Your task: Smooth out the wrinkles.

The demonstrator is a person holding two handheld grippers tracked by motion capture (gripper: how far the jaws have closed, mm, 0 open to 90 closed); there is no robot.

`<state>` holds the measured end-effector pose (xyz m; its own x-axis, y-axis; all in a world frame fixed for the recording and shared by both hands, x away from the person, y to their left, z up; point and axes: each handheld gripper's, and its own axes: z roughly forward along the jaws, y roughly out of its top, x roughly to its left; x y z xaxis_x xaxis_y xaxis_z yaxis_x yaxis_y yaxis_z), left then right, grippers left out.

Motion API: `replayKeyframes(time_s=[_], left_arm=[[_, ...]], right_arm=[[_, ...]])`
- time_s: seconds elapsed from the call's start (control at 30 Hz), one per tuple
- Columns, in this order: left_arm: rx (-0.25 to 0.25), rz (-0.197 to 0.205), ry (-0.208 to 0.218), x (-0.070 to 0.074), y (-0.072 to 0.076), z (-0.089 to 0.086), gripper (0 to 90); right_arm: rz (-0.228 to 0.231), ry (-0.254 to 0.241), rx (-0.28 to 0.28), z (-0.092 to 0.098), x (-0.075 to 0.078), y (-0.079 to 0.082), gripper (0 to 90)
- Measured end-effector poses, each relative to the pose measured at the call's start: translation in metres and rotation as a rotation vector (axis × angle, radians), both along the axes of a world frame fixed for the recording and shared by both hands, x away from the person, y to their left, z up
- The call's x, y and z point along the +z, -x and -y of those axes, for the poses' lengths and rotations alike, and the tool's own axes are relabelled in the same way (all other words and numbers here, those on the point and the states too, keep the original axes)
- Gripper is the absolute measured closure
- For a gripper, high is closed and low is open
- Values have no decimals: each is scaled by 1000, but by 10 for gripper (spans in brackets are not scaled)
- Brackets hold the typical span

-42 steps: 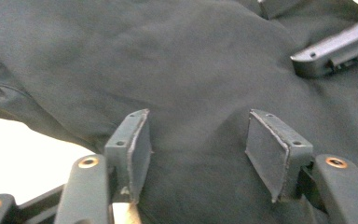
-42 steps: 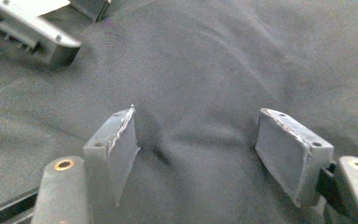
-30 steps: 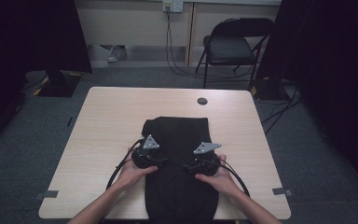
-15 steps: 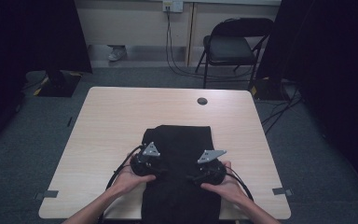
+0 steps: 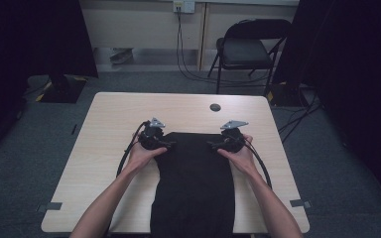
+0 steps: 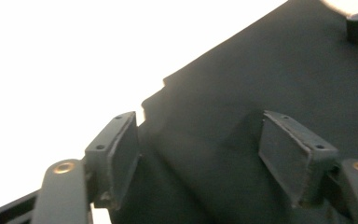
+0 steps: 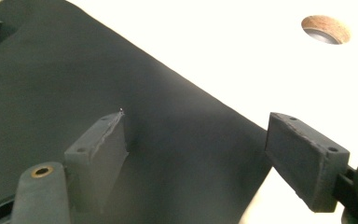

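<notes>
From above, my forearms come in from the near edge of the table (image 5: 104, 148) and angle inward. My left gripper (image 5: 166, 143) sits at the far left corner of the black cloth (image 5: 193, 183), and my right gripper (image 5: 217, 145) sits at the far right corner, the two aimed toward each other across that far hem. Both hands wrap the gripper bodies from behind, with the grey plates on top and the cables looping back toward me. The cloth lies flat in the middle of the table as a long dark rectangle, its long axis running from me toward the far side, and its near end hangs over the table edge between my arms. It looks plain, matte and smooth.

In the left gripper view, my left gripper (image 6: 200, 154) has its jaws spread wide, having just been opening. The cloth's corner edge lies under and between them, and neither pad presses on it.

In the right gripper view, my right gripper (image 7: 209, 154) is likewise spread, jaws just opened. One pad stands over the cloth and the other over bare table past the hem, near the round hole (image 7: 325, 29) in the tabletop.
</notes>
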<state>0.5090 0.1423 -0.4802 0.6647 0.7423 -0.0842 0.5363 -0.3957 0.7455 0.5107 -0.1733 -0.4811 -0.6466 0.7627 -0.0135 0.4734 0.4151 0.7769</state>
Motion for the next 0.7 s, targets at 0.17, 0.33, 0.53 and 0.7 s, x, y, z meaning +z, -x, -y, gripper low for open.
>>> replayKeyframes(time_s=[0.17, 0.33, 0.53, 0.7], left_arm=[[18, -34, -11, -13, -8, -2, 202], [3, -16, -65, -18, -10, 2, 156], [6, 36, -32, -23, -5, 3, 173], [-59, 36, 0, -20, 1, 6, 498]], right_arm=[[-40, 16, -4, -6, -11, -14, 193], [-49, 35, -19, -9, -17, -20, 152], [-55, 15, -27, -6, -23, -20, 162], [-52, 1, 22, -9, -19, -12, 475]])
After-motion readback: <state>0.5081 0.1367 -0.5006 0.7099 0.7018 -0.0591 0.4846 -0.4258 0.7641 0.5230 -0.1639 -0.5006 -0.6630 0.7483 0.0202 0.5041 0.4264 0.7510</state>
